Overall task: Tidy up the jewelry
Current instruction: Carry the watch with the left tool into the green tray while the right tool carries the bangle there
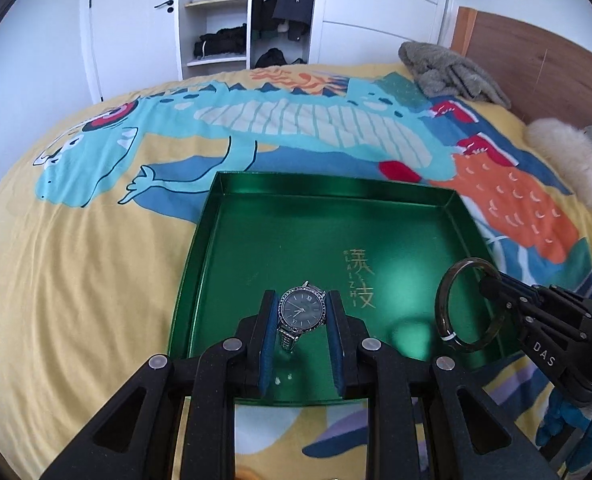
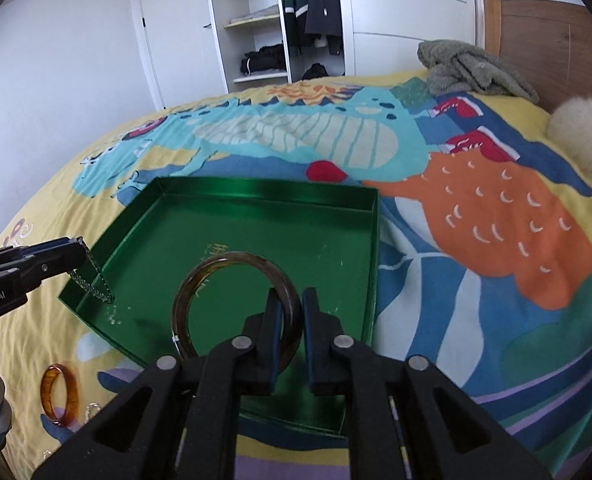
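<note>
Two tongs, left tongs (image 1: 302,312) clamping watch (image 1: 300,309), right tongs (image 2: 291,312) pinching bangle (image 2: 199,280)

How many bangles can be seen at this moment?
2: a dark bangle held in the right hand-held gripper over the green tray; an amber bangle lying on the bedspread. Others may be hidden.

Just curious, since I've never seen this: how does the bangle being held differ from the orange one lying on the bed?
The held bangle is dark brownish and larger; the orange bangle is bright amber and looks smaller, though it sits at the picture's edge. The dark one is pinched in the right tool above the green tray; the orange one lies loose on the bedspread, outside the tray. Both are plain, glossy rings.
</note>
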The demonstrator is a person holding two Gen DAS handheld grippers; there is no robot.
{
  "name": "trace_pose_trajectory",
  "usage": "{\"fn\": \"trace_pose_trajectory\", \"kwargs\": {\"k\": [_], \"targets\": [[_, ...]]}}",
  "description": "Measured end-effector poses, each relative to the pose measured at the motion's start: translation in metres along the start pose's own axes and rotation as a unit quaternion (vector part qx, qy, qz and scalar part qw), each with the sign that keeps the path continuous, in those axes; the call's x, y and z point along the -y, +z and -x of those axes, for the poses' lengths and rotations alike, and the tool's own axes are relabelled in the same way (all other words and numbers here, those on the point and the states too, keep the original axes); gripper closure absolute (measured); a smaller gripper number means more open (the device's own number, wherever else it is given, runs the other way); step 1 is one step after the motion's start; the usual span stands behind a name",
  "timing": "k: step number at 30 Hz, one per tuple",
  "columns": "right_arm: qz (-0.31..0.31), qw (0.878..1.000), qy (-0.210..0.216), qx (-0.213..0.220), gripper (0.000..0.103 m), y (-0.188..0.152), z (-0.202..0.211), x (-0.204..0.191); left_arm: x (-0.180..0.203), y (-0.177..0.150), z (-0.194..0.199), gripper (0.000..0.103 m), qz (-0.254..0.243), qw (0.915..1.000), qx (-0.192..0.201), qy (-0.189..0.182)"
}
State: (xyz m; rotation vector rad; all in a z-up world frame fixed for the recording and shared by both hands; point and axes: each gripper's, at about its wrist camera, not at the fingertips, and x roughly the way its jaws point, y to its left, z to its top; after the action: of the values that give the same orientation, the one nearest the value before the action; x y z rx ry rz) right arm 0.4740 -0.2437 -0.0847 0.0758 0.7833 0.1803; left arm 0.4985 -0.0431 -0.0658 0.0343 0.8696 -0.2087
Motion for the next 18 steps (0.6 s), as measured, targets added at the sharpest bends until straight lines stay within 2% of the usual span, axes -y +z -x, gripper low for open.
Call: {"fn": "trace_pose_trajectory", "kwargs": {"k": [8,14,16,17,18], "targets": [[0.016,0.998,-0.020,-0.054,0.094,0.000,-0.052,0.007,0.001,0.005,-0.059,0.080,0.003,0.9983,-0.030,0.049],[0.033,0.997,-0.035,-0.060,0.092,0.002,-0.061,0.004,-0.004,0.004,-0.063,0.079,0.020,0.9982,-0.029,0.048],[0.033,0.997,-0.035,-0.063,0.089,0.003,-0.061,0.004,-0.008,0.004,-0.060,0.079,0.029,0.9980,-0.030,0.047],[0.029,0.997,-0.030,-0.064,0.083,0.004,-0.059,0.004,-0.007,0.005,-0.056,0.078,0.030,0.9981,-0.027,0.046],[0.027,0.997,-0.027,-0.062,0.073,0.006,-0.056,0.004,-0.008,0.005,-0.050,0.076,0.028,0.9983,-0.022,0.046]]}}
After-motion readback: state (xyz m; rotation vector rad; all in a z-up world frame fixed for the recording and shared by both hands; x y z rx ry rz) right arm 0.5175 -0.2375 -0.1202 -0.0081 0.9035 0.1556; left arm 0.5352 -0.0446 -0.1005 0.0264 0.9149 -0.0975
